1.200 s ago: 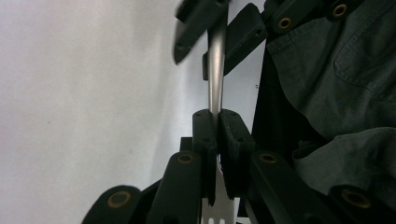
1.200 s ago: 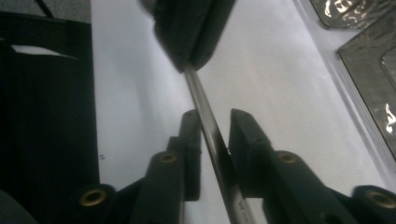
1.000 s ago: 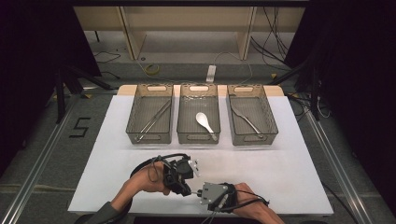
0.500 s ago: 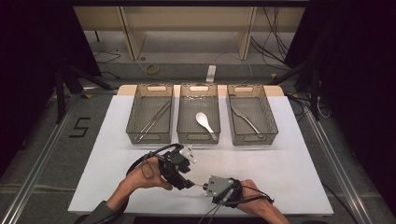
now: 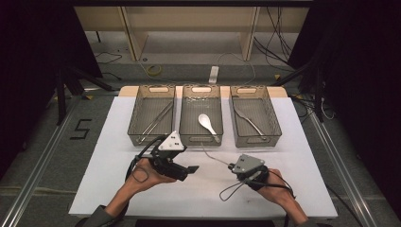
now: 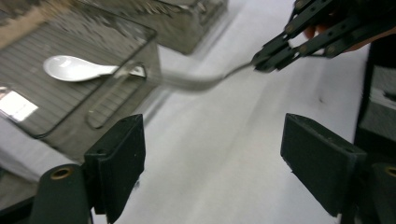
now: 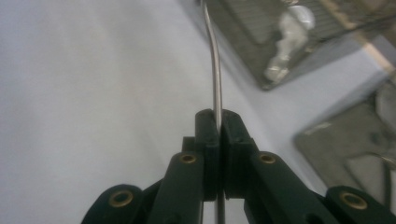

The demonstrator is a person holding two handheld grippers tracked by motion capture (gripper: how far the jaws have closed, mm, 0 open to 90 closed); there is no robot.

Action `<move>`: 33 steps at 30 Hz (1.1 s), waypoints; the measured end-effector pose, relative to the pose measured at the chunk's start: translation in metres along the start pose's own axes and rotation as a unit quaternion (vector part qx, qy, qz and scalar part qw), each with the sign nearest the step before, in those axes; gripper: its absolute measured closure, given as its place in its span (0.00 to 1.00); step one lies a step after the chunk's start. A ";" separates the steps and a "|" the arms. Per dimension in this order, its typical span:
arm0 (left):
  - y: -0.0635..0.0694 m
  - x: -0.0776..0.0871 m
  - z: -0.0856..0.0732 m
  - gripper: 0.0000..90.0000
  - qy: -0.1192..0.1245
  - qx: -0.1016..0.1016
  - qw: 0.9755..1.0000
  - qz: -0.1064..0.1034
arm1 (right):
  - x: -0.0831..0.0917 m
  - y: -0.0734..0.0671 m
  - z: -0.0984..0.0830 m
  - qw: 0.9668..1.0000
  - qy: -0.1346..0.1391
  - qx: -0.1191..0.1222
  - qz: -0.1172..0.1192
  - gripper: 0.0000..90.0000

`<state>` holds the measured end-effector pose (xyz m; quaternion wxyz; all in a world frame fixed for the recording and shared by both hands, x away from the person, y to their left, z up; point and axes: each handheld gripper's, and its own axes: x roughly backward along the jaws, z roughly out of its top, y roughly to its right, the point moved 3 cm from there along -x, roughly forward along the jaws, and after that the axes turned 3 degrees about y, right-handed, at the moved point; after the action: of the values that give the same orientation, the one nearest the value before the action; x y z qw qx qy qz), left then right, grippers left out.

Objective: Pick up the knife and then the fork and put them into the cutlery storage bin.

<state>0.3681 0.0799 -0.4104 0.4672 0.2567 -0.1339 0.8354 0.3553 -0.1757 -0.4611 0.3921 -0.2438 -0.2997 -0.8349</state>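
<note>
A slender silver metal utensil [image 5: 213, 154] was held clamped by its handle in the jaws of the right gripper [image 7: 217, 122], its long axis pointing toward the middle grey mesh basket [image 5: 201, 138], while the left gripper [image 6: 212, 154], jaws just opened and empty, was held beside it above the white bench [image 5: 94, 184].

We record one table [image 5: 94, 189] under a white sheet, a strip of bare wood showing at its far edge. Directly on it we count three grey mesh baskets in a row along the far half: left basket [image 5: 137, 127], middle basket [image 5: 220, 125], right basket [image 5: 273, 123], set just beside one another.
</note>
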 end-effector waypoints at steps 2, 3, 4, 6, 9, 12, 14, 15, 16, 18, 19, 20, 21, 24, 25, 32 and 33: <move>-0.004 0.002 -0.006 0.23 0.015 0.017 1.000 0.020 | 0.008 0.012 -0.001 1.000 0.009 -0.018 -0.015 0.97; -0.006 0.004 -0.009 0.23 0.023 0.026 0.999 0.029 | 0.011 0.017 0.000 0.999 0.015 -0.025 -0.023 0.97; -0.009 0.006 -0.011 0.22 0.033 0.039 0.998 0.032 | 0.015 0.023 0.000 0.999 0.019 -0.028 -0.030 0.97; -0.014 0.011 -0.016 0.22 0.056 0.062 0.996 0.035 | 0.022 0.034 0.001 0.998 0.025 -0.038 -0.049 0.97; -0.020 0.020 -0.023 0.21 0.079 0.083 0.993 0.032 | 0.029 0.049 0.001 0.996 0.030 -0.054 -0.068 0.97; -0.023 0.027 -0.029 0.19 0.082 0.084 0.992 0.040 | 0.031 0.063 0.002 0.993 0.036 -0.073 -0.081 0.97; -0.025 0.030 -0.032 0.19 0.080 0.086 0.992 0.045 | 0.031 0.074 0.002 0.992 0.037 -0.084 -0.088 0.97; -0.026 0.031 -0.033 0.19 0.082 0.087 0.992 0.047 | 0.030 0.079 0.002 0.991 0.035 -0.089 -0.093 0.97; -0.026 0.033 -0.034 0.19 0.083 0.087 0.992 0.048 | 0.028 0.084 0.002 0.990 0.033 -0.094 -0.097 0.97; -0.027 0.034 -0.037 0.19 0.081 0.085 0.992 0.050 | 0.026 0.094 0.003 0.988 0.031 -0.108 -0.102 0.97; -0.027 0.034 -0.038 0.18 0.075 0.085 0.992 0.050 | 0.025 0.099 0.004 0.988 0.031 -0.115 -0.103 0.97; -0.026 0.034 -0.040 0.18 0.071 0.087 0.993 0.047 | 0.023 0.103 0.005 0.987 0.031 -0.118 -0.106 0.97; -0.026 0.034 -0.041 0.18 0.066 0.083 0.993 0.046 | 0.021 0.107 0.006 0.986 0.030 -0.123 -0.106 0.97; -0.024 0.035 -0.044 0.18 0.059 0.079 0.994 0.049 | 0.017 0.119 0.009 0.985 0.022 -0.134 -0.111 0.97; -0.024 0.035 -0.044 0.18 0.060 0.080 0.994 0.051 | 0.015 0.124 0.011 0.984 0.020 -0.140 -0.110 0.97; -0.026 0.038 -0.048 0.18 0.063 0.077 0.993 0.068 | -0.010 0.154 0.014 0.977 -0.024 -0.173 -0.120 0.97; -0.027 0.039 -0.048 0.18 0.064 0.078 0.993 0.069 | -0.014 0.157 0.013 0.976 -0.030 -0.178 -0.121 0.97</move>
<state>0.3594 0.1438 -0.4292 0.3946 0.2286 -0.0561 0.8882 0.4916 -0.2402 -0.4125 0.2291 -0.2966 -0.1850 -0.9085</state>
